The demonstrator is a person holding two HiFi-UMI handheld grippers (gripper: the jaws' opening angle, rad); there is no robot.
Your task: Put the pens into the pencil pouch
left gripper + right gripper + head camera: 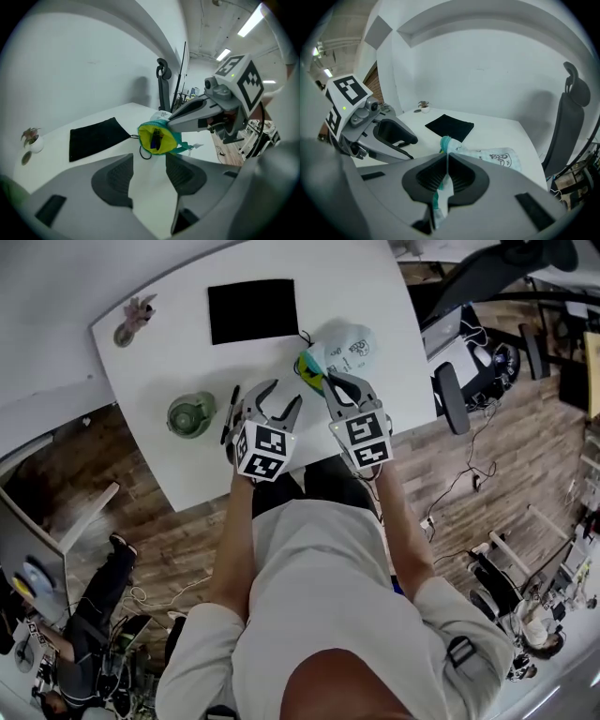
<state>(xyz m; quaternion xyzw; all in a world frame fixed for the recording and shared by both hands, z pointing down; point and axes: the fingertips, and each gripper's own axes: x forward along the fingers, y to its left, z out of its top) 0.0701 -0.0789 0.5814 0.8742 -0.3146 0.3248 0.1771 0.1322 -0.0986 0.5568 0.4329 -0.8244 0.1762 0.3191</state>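
pouch [345, 345] top-centre in head view, mouth tipped up, pens [156, 139] inside | R gripper [447, 176] clamped on its rim | L gripper [149, 176] jaws apart, empty | spare pen [231, 412] on table [169, 352], centre-left | risk: thin rim grip slips, mouth droops, pens spill

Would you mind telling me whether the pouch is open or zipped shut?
Open: the pouch gapes, showing yellow lining and pens inside, while the right gripper pinches its rim.

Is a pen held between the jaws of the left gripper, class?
No: in its own view the left gripper has its jaws apart, with only bare table showing between them.
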